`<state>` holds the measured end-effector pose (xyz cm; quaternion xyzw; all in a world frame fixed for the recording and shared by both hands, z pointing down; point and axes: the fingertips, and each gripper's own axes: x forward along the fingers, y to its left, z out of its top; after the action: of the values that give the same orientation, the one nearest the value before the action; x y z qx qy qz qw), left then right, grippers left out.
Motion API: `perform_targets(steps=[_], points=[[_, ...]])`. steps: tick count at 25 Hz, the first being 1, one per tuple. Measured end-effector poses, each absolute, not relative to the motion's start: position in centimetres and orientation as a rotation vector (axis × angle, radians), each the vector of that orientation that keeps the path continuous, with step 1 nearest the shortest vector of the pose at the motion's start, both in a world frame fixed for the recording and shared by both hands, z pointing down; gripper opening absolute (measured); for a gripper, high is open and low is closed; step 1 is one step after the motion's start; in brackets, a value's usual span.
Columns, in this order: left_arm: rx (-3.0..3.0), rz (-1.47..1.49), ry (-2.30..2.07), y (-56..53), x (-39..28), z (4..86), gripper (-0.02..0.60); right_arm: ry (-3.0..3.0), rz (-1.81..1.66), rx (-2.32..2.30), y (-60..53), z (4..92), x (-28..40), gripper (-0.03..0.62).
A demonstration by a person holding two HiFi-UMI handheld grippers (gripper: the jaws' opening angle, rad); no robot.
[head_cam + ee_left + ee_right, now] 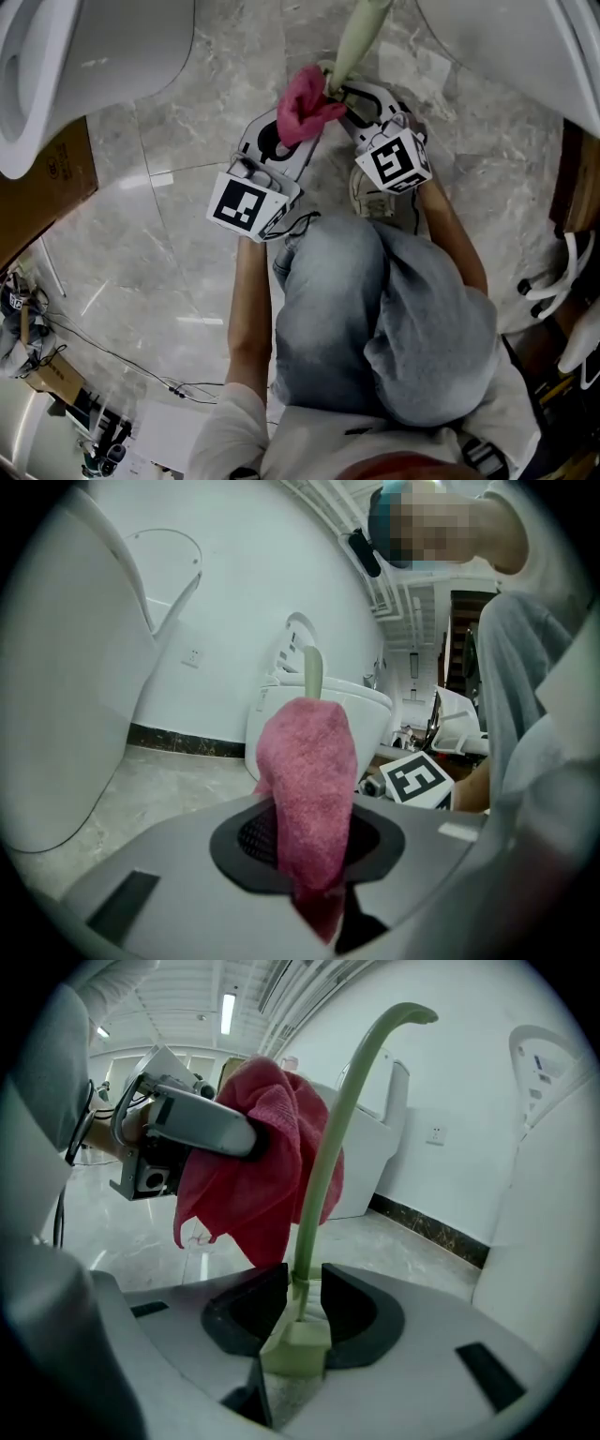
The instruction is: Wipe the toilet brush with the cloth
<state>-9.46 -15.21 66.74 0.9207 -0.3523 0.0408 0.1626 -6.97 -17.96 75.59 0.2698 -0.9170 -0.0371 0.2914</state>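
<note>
My left gripper (281, 141) is shut on a pink cloth (305, 108), which stands bunched up out of its jaws in the left gripper view (309, 789). My right gripper (361, 98) is just to its right, shut on the pale green toilet brush (356, 42). The brush's squared end is wedged between the dark pads (352, 1312), and its thin stem (323, 1176) rises and curves away from them. In the right gripper view the cloth (262, 1176) hangs against the left side of the stem. The brush's far end runs out of the head view at the top.
A white toilet (56, 66) stands at the upper left and another white fixture (525, 47) at the upper right. A cardboard box (56, 178) is on the left, with cables (94, 347) on the marble floor below it. The person's bent knees (375, 309) fill the middle.
</note>
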Motion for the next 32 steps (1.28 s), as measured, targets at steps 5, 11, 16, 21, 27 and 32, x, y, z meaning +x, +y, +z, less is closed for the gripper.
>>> perform_targets(steps=[5, 11, 16, 21, 27, 32], points=[[2.622, 0.086, -0.992, -16.4, -9.3, 67.6, 0.083, -2.469, -0.114, 0.667, -18.6, 76.2, -8.0, 0.095], [2.632, 0.081, -0.915, -17.3, -7.5, 68.7, 0.162, -2.481, -0.169, 0.629, -18.5, 76.5, -8.4, 0.063], [2.606, 0.108, -0.945, -18.5, -6.6, 70.4, 0.183, -2.497, -0.201, 0.614, -18.3, 76.5, -8.4, 0.061], [2.626, 0.201, -1.035, -19.8, -6.0, 71.2, 0.151, -2.498, -0.211, 0.614, -18.4, 76.5, -8.4, 0.063], [2.64, 0.293, -1.058, -19.7, -6.0, 71.1, 0.125, -2.497, -0.216, 0.614, -18.3, 76.6, -8.3, 0.06], [2.635, 0.271, -1.069, -19.5, -6.4, 70.5, 0.125, -2.501, -0.225, 0.606, -18.2, 76.5, -8.4, 0.06]])
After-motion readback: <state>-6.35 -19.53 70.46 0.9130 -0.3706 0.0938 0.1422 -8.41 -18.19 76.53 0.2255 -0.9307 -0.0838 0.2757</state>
